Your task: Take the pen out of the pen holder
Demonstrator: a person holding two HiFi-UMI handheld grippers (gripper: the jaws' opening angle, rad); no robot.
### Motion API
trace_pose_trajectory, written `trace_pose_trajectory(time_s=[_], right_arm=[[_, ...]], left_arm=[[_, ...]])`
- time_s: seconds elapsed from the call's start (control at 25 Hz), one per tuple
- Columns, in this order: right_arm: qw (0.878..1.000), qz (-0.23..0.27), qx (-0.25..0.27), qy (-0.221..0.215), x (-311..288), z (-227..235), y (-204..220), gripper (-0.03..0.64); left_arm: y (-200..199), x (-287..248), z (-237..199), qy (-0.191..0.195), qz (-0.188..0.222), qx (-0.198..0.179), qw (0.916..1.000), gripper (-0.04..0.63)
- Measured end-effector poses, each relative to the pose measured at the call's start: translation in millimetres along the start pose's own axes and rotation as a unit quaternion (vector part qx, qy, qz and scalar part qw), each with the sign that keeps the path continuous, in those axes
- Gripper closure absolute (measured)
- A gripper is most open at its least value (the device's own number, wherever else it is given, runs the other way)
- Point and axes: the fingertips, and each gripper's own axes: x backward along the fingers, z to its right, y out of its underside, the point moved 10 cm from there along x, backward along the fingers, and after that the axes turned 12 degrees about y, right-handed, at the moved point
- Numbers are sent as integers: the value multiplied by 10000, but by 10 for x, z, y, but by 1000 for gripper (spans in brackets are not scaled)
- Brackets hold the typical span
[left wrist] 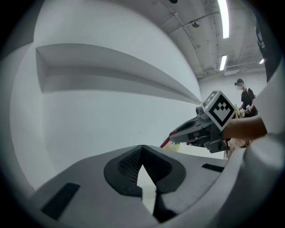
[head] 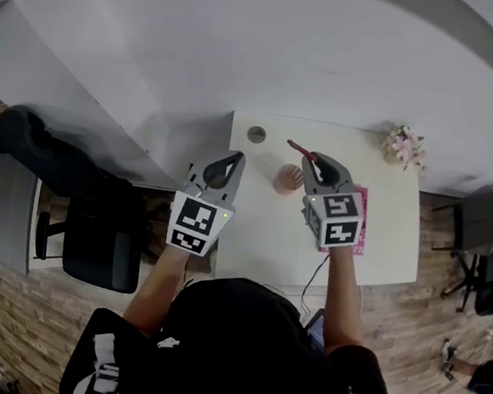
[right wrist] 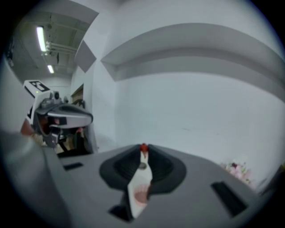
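Pinching pen (head: 300,148) clear of holder (head: 288,180) — right gripper (head: 316,165)

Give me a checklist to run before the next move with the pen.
1. Right tongs shut on the pen: ok.
2. Pen clear of the pen holder: ok; the head view shows them apart.
3. Left tongs shut with nothing between them: ok.
4. Bare table free for setting the pen down: ok.
5. Grip firm enough not to slip: cannot tell.
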Motion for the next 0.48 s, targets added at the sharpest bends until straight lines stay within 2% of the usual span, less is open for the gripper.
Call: trace_pose_trajectory(time_s=[0.12, 0.24, 0.48], right_arm=[[9997, 239, 20, 96, 76, -39, -93, 545], [9989, 446, 10, 153, 158, -70, -185, 545], [9967, 795, -17, 182, 317, -108, -368, 545]], left_arm=[[-69, 79, -31, -56, 211, 197, 9996, 578], [-161, 133, -29, -187, 282, 48, 9994, 580], [-310, 218, -13, -193, 442, -120, 9988, 578]])
